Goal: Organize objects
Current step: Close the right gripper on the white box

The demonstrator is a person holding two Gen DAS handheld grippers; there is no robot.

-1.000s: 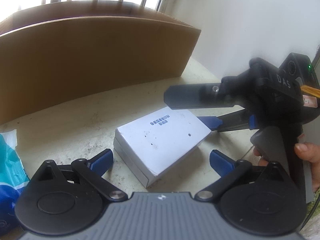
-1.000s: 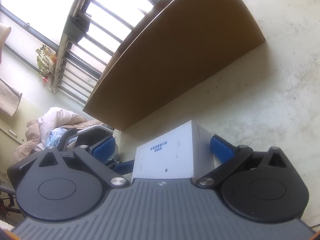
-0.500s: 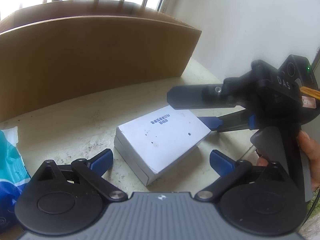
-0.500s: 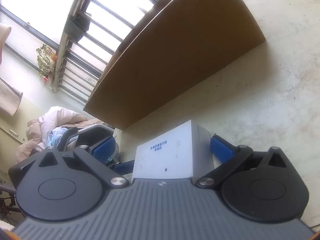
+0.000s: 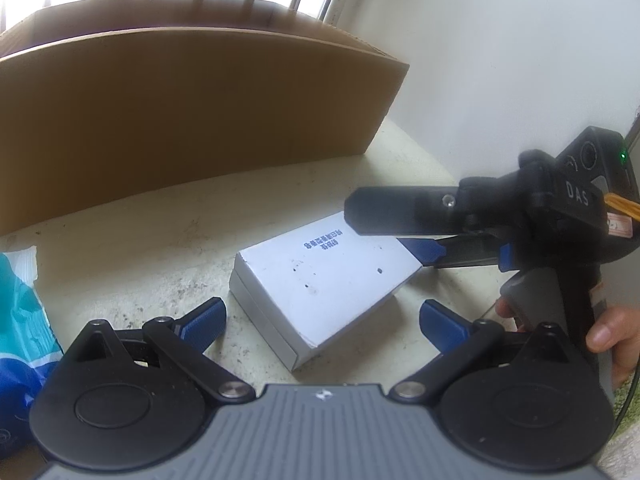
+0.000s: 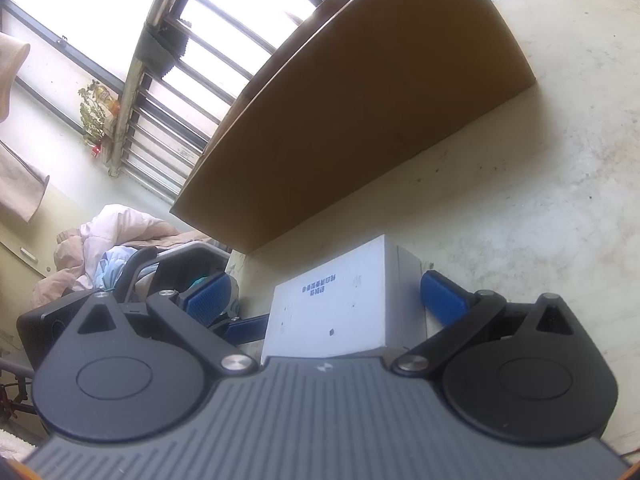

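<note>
While both grippers' fingers [image 5: 442, 322] stand spread, the white box [image 5: 326, 280] lies between them.

Blown-out daylight through the barred window [image 6: 172, 52], fisheye-curved edges, soft shadows.

Black tongs [image 5: 320, 316], blue pads [image 5: 206, 316], silver screws, grey ribbed body.

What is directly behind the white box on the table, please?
A large cardboard box stands behind the white box, with bare table between. Its inside is hidden by its wall.
</note>
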